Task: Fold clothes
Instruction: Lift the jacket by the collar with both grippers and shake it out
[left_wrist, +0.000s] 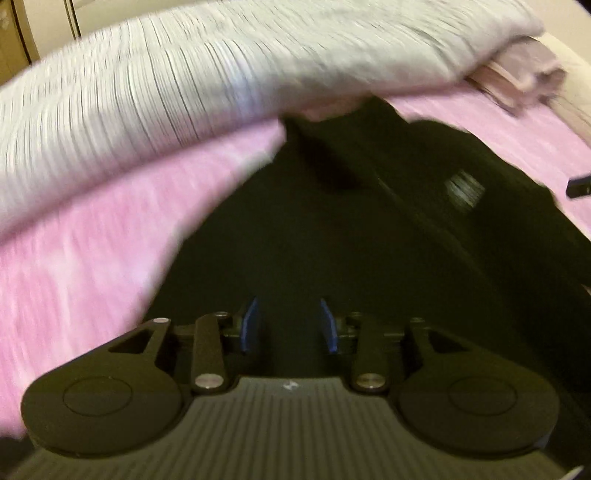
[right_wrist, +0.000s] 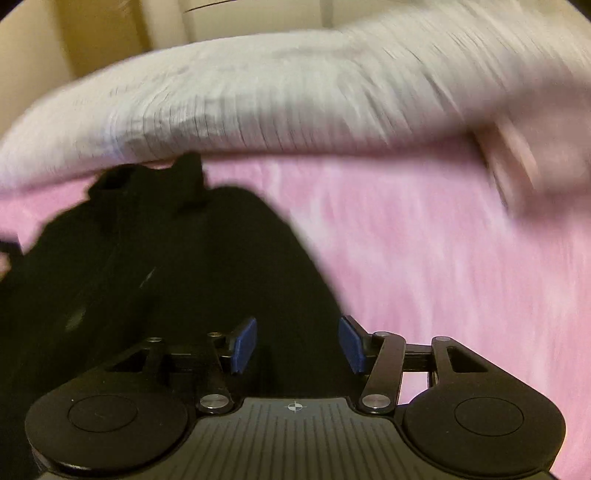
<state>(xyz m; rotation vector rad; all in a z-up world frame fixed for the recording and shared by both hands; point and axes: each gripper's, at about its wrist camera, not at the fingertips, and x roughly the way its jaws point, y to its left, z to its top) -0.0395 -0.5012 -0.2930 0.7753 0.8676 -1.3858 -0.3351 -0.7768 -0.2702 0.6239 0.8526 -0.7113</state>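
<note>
So both views are pretty smeared, but the layout is readable. There's a black garment (left_wrist: 332, 229) spread on a pink bed sheet (left_wrist: 74, 258), and it sits right in front of both grippers, which is why both cameras are mostly full of dark fabric. Can't tell what kind of clothing it is; there's a pale ribbed patch on it over to the right in the left wrist view, maybe a label.

The left gripper (left_wrist: 290, 325) has its blue pads a modest gap apart with nothing pinched between them, just the black cloth lying underneath. The right gripper (right_wrist: 297, 345) stands a bit wider, also empty, sitting over the garment's right edge where the black meets pink. My guess is the two are placed on either side of the garment so each can take one side for a fold.

At the far side there's a white striped duvet (left_wrist: 184, 74) bunched along the bed, with a folded pinkish cloth (left_wrist: 524, 74) tucked at its right end, probably pushed back there to keep the sheet free as a folding surface.
</note>
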